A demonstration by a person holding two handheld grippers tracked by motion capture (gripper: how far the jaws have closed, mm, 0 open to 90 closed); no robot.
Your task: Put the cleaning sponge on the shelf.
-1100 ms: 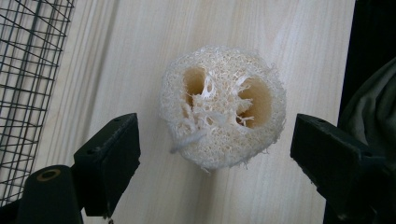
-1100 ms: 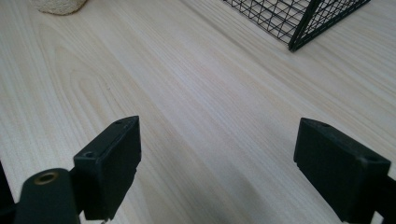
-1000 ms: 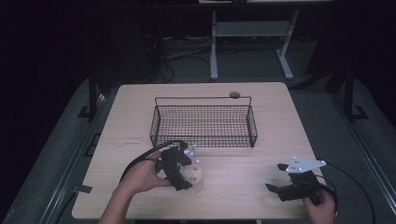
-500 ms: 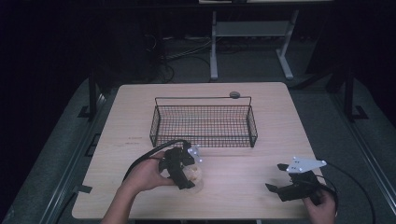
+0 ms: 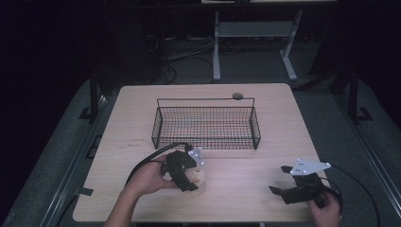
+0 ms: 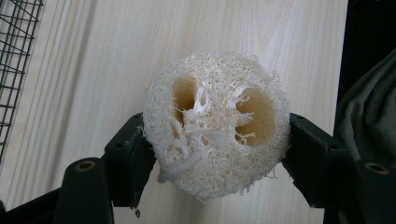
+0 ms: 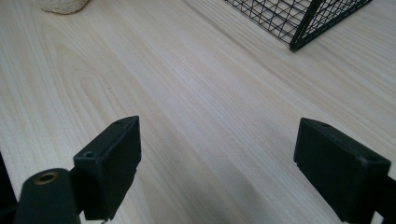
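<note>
Left gripper (image 5: 185,172) fingers just closing, now clamped on loofah (image 6: 215,123), low over worktop (image 5: 246,184) just before wire basket (image 5: 206,124). Pickup looks done; lift and drop into basket left. Right gripper (image 5: 295,189) fingers wide apart, idle.

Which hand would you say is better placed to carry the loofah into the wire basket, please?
Left, probably: the left gripper has just closed on the loofah, near the wire basket. The right gripper rests open, apart.
</note>
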